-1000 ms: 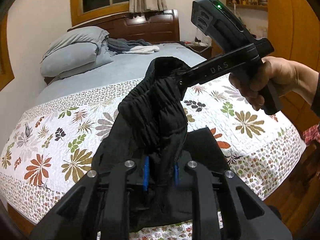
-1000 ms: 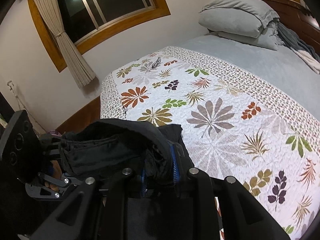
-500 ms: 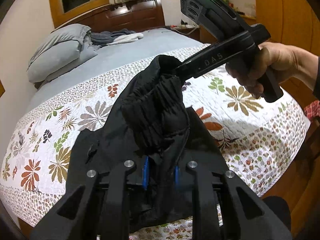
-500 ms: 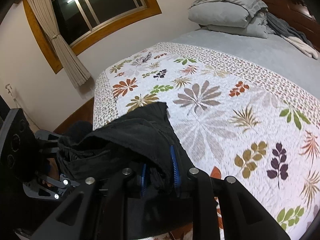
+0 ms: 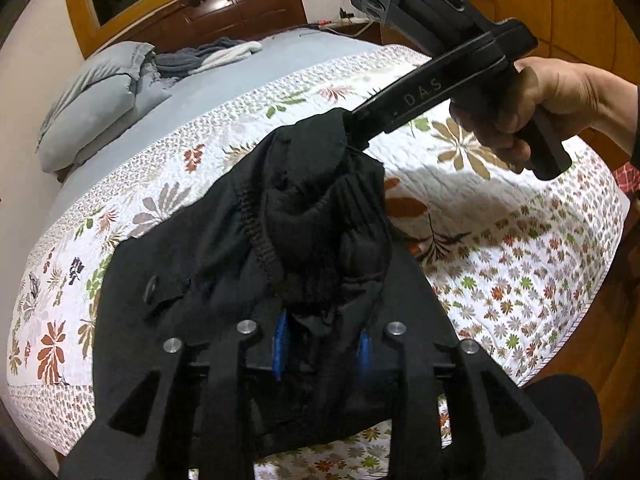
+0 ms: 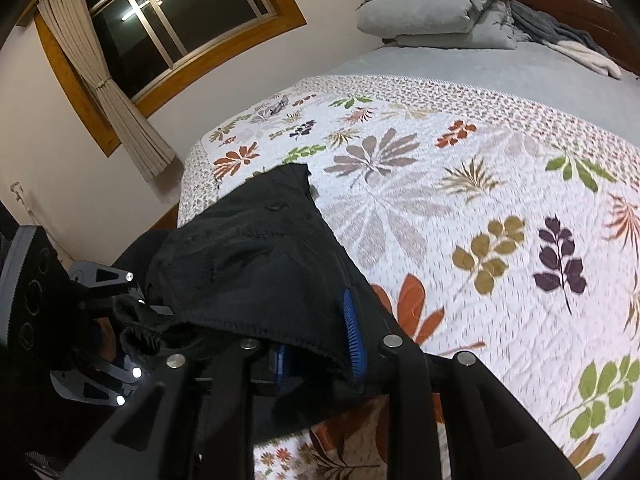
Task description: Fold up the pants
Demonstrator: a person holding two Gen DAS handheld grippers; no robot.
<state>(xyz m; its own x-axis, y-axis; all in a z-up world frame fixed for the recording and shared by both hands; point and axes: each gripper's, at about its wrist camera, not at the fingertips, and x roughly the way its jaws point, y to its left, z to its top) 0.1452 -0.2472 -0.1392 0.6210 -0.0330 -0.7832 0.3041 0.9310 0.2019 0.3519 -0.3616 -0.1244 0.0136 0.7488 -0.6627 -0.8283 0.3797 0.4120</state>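
- Both grippers have come lower toward the bed since the earlier pictures, and much more of the black pants (image 5: 256, 276) now lies on the floral quilt (image 5: 500, 248) instead of hanging in the air.
- Left gripper (image 5: 322, 344), seen from its own camera at the bottom of the view, has bunched waistband cloth between its blue pads (image 5: 280, 338); its jaws are opening, narrow so far, with cloth between them.
- Right gripper (image 6: 320, 340) likewise has a dark hem draped between its blue pads (image 6: 354, 332); its jaws are opening too, and the fabric lies across them rather than looking tightly pinched.
- From the left camera, the right gripper (image 5: 354, 130) comes in from the upper right, held by a hand (image 5: 528, 114), its tip buried in the far end of the gathered waistband.
- Waistband runs as a short, crumpled ridge between the two grippers, so the pants' top edge lies directly from one claw to the other.
- Body of the pants spreads away toward the left side of the quilt, a button pocket (image 5: 152, 286) facing up.
- Both hands look about equally near the waistband; neither is near the leg ends, which are hidden from view.
- Judging from this, the garment is being laid down, and folding proper is not yet begun.
- Grey pillows (image 6: 424, 8) lie well apart at the head of the bed.
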